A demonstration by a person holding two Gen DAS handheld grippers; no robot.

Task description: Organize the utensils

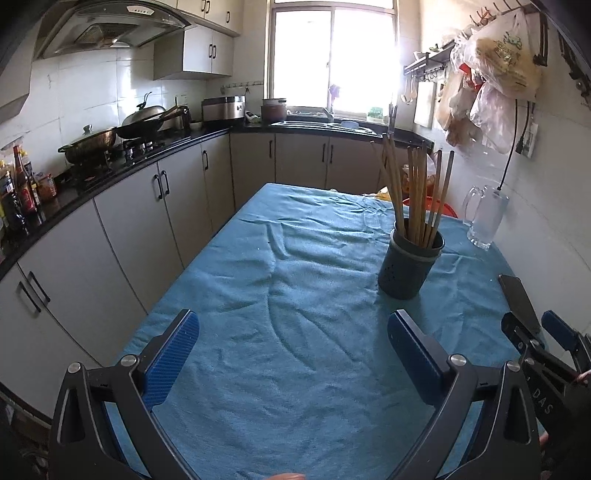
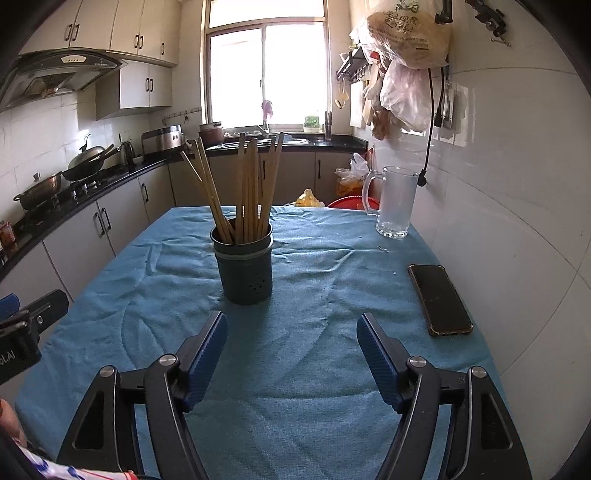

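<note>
Both grippers hovering released over blue terry tablecloth (image 2: pixel 314 369) — left gripper (image 1: pixel 291 354), right gripper (image 2: pixel 291 347); wooden chopsticks (image 2: pixel 247 184) standing in dark cylindrical perforated holder (image 2: pixel 245 271).

Lower ends of the chopsticks (image 2: pixel 243 192) hidden inside the dark holder (image 2: pixel 245 269); exact count hard to tell where they overlap. In the left wrist view, phone (image 1: pixel 517 299) partly covered by the right gripper (image 1: pixel 546 332), itself cut off at the picture's right edge, jaw gap unclear there. In the right wrist view, left gripper (image 2: pixel 26 317) cropped by the left edge, fingertips out of frame. Red basin (image 2: pixel 352 202) mostly hidden behind the table's far edge. Print on the hanging bag (image 2: pixel 406 33) too small to read. Window (image 2: pixel 266 74) blown out, nothing discernible outside.
</note>
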